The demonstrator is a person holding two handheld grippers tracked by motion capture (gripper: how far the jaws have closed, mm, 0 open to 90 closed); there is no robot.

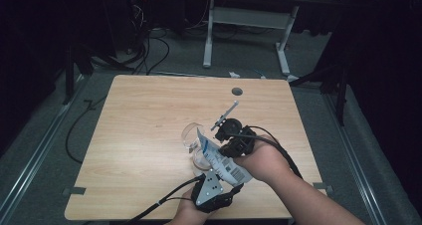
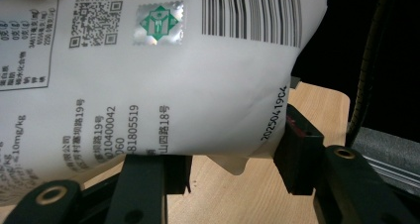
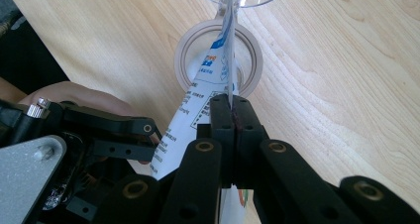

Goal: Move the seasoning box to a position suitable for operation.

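- The light wooden table (image 1: 139,135) lies under both grippers.
- The white printed plastic pouch (image 1: 221,160) is held between them, its long axis slanting from the barcoded end by the left gripper (image 1: 215,192) up to a corner aimed at the glass mouth.
- The left gripper's jaws stand partly apart, both pads pressed on the pouch's lower body (image 2: 163,85).
- The right gripper (image 3: 231,110) is clamped fully on the pouch's thin edge.
- The clear stemmed glass (image 1: 193,140) lies just ahead of the right gripper's jaws, apparently tipped on its side, with its round foot (image 3: 185,55) under the pouch.
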